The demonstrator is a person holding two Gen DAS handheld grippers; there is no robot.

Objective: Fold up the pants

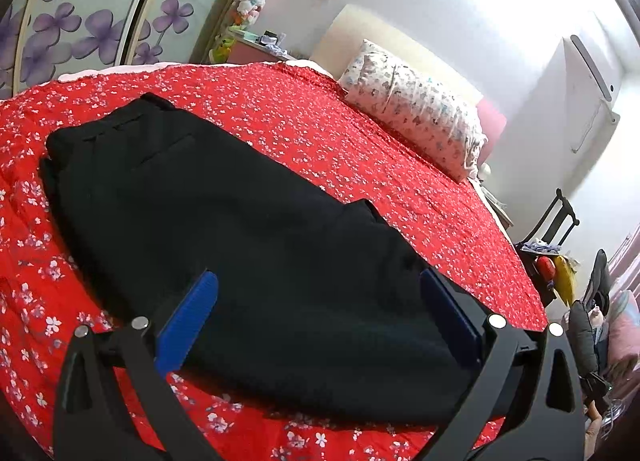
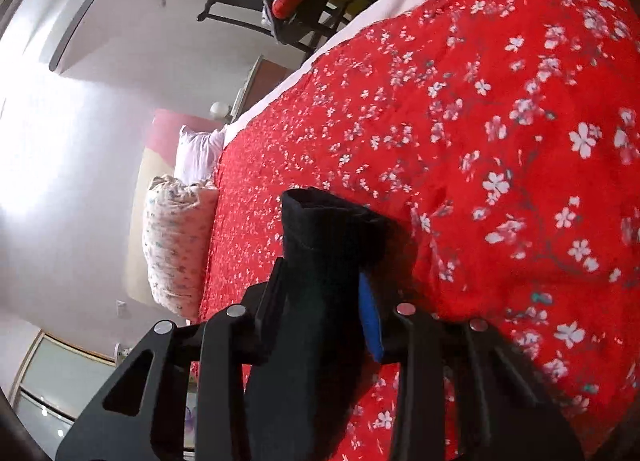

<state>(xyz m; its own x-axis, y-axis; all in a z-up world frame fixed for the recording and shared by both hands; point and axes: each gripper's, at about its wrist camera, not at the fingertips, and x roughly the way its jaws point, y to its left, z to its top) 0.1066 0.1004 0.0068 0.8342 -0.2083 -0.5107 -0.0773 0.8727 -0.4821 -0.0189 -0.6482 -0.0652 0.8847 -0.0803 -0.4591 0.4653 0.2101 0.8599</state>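
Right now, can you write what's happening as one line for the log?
step: fold pants | pants: flat on bed | left gripper: jaws open over pants | right gripper: jaws shut on pants hem

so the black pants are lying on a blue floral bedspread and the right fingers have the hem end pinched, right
Not quite: the bedspread is red with white blossoms, not blue, as both wrist views show. The rest holds: in the right wrist view the black pants have their hem end between the right gripper fingers.
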